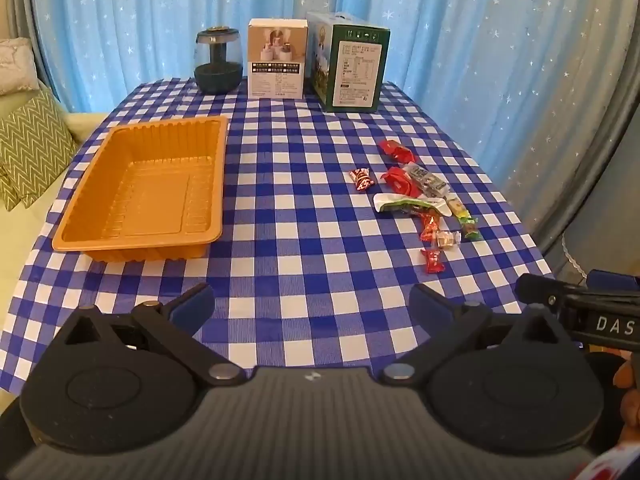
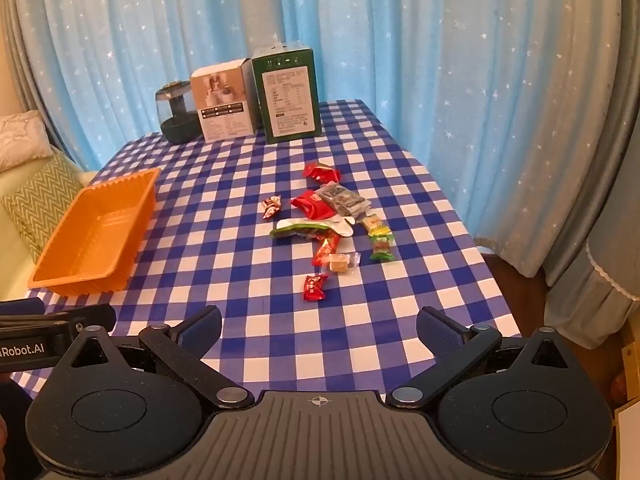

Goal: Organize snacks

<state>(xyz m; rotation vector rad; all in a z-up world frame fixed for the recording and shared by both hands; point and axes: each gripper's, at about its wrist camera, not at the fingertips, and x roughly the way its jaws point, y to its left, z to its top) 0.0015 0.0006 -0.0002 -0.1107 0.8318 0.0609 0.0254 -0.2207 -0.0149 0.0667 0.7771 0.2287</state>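
The table is covered with a blue and white checked cloth, and it stands in front of a light blue curtain with small white stars. At the far edge of the table there are three things in a row: a dark round jar toward the far left corner, a white box just beside it, and a green box touching the white one. An orange plastic tray lies along the left edge of the table, and nothing is inside it. The snacks lie in a loose heap toward the right edge, well apart from the tray; they are small wrapped candies, red, green and clear, and one red candy lies a little alone on the tray side of the heap. Beyond the left edge there is a sofa with a green zigzag cushion. The left gripper and the right gripper both hover over the near edge, fingers spread wide, with only the cloth between them.
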